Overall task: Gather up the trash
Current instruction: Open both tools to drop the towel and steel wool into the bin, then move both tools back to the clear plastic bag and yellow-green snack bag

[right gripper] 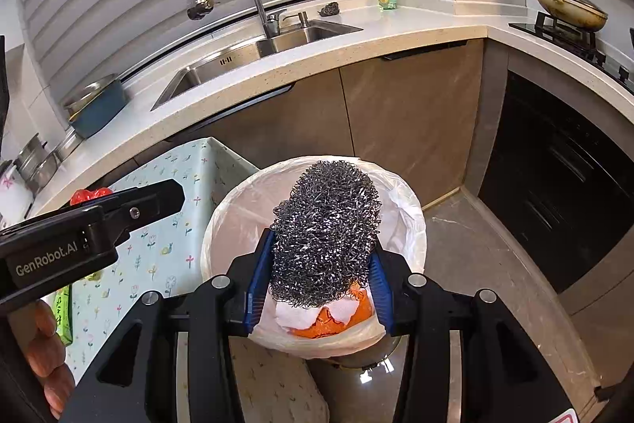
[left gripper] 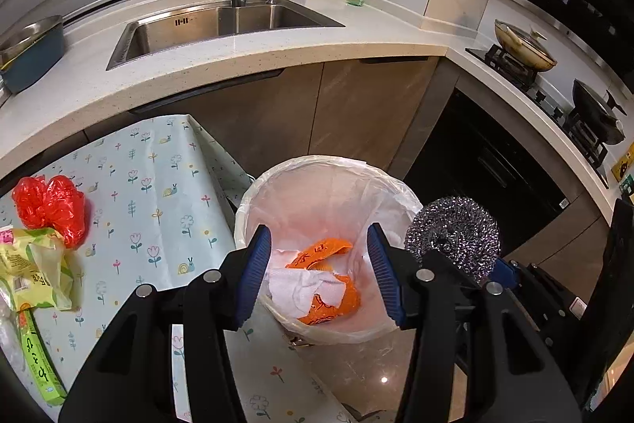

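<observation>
My left gripper [left gripper: 318, 232] hangs open over the bin [left gripper: 253, 201], which is lined with a clear bag; nothing is between its blue pads. Below it in the bin lie a white tissue [left gripper: 301, 290] and an orange wrapper [left gripper: 321, 252]. My right gripper [right gripper: 323, 244] is shut on a steel wool scourer [right gripper: 325, 224], held above the bin's [right gripper: 412, 221] right side; the scourer [left gripper: 451, 228] also shows to the right in the left wrist view. On the table lie a red plastic bag [left gripper: 51, 205], a yellow-green packet [left gripper: 35, 272] and a green box [left gripper: 39, 355].
The table with a floral cloth [left gripper: 158, 193] stands left of the bin. Behind run the counter [left gripper: 277, 54], the sink [left gripper: 222, 22] and brown cabinet doors. A stove with pans [left gripper: 527, 50] lines the right side. A person's hand [right gripper: 43, 339] holds the left gripper.
</observation>
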A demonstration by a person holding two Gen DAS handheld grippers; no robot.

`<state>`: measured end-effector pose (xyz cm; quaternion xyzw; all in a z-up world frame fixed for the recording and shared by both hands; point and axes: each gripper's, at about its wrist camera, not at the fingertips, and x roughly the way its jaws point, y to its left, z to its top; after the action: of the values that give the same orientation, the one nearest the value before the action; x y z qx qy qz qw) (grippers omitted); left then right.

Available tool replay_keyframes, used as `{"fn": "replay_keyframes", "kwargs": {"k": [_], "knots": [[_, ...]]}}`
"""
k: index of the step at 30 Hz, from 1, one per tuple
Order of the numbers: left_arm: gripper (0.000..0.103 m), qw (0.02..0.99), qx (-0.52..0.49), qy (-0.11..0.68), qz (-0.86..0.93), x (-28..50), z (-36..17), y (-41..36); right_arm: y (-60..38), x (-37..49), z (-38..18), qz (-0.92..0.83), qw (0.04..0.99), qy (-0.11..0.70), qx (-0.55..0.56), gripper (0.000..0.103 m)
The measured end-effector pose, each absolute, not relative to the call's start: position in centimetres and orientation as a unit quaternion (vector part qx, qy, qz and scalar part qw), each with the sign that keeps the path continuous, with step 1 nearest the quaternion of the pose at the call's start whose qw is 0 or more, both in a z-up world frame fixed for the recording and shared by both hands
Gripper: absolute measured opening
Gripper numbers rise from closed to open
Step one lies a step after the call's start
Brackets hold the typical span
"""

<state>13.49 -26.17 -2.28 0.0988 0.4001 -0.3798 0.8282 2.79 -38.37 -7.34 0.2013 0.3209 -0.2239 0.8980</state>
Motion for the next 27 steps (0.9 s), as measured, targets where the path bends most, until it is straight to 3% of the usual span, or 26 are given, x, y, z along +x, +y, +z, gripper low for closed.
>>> {"fn": "replay_keyframes", "kwargs": {"k": [11, 16, 20, 27], "knots": [[0.048, 0.848, 0.095, 0.389, -0.348, 14.6, -2.1, -23.7, -37.8, 5.1, -7.3, -0.214, 0.900, 0.330, 0.188, 0.044], [0.048, 0.856, 0.092, 0.387, -0.330, 15.3, -2.1, -22.3, -37.4, 6.3, -7.1, -0.215, 0.900, 0.333, 0.179, 0.050], [0.057, 0.866, 0.084, 0.385, -0.308, 15.8, -2.1, -20.8, -37.0, 6.9, -6.2, -0.222, 0.905, 0.322, 0.165, 0.062], [0.064, 0.877, 0.070, 0.387, -0.275, 16.7, -2.2, -17.0, -35.2, 7.5, -4.5, -0.208, 0.915, 0.308, 0.158, 0.064]]}}
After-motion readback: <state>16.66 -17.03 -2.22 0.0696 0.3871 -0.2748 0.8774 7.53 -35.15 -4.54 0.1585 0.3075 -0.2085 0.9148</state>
